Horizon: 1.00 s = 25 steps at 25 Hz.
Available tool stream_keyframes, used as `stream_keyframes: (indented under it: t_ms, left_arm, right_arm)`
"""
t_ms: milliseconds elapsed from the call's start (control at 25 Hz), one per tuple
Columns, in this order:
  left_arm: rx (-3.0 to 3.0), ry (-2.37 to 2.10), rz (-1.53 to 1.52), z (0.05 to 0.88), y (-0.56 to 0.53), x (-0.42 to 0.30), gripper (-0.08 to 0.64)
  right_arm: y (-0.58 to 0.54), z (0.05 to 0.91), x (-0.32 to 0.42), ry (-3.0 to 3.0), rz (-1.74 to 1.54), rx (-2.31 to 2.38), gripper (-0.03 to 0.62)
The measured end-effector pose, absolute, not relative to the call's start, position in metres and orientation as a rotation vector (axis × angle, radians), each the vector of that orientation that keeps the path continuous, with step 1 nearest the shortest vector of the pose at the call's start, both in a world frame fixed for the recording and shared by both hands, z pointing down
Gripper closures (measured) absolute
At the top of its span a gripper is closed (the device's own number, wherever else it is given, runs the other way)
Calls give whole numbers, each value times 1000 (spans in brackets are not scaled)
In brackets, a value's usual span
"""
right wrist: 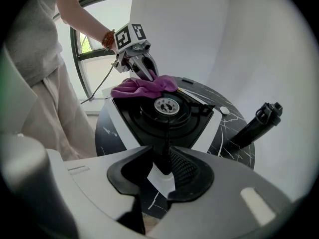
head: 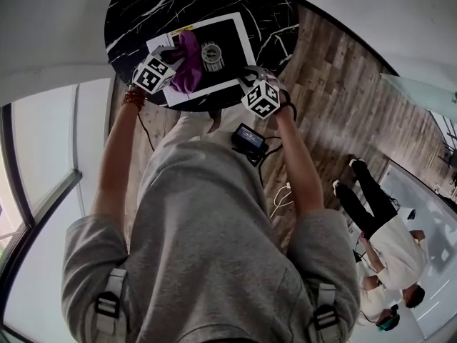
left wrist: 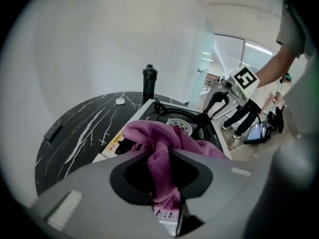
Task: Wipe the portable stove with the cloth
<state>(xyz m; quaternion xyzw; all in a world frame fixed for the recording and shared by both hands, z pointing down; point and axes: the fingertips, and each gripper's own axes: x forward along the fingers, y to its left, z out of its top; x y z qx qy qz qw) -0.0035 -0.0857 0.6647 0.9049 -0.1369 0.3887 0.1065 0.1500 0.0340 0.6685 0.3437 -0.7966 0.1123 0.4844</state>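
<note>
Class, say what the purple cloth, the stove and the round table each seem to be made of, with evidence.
The cloth: soft fuzzy fabric, perhaps microfibre; matte, it drapes and bunches. The stove: probably enamelled or painted metal; smooth white rim, glossy black tray. The table: marble or marble-look; black with white veins, slight sheen.

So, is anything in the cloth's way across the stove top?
The raised burner sits centred on the stove, right beside the cloth. The right gripper clamps the stove's near corner.
</note>
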Motion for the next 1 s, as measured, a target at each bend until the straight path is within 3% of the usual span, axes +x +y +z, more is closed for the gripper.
stream_keyframes:
  t_ms: [560, 760, 840, 920, 1000]
  left_arm:
    - [2638, -269, 1124, 659, -19, 1, 483]
    - [2641, -280, 1012, 650, -3, -9, 482]
    - [2638, -296, 946, 636, 10, -16, 480]
    - [2640, -296, 827, 612, 22, -11, 481]
    - [2654, -268, 684, 581, 27, 0, 480]
  right_arm:
    - [34, 665, 151, -1925, 258, 823, 483]
    - [18, 630, 132, -1989, 47, 861, 379]
    - [24, 609, 94, -2118, -35, 816, 316]
    - [37, 596, 54, -2211, -143, 703, 199]
    - [41, 586, 26, -2239, -270, 641, 155]
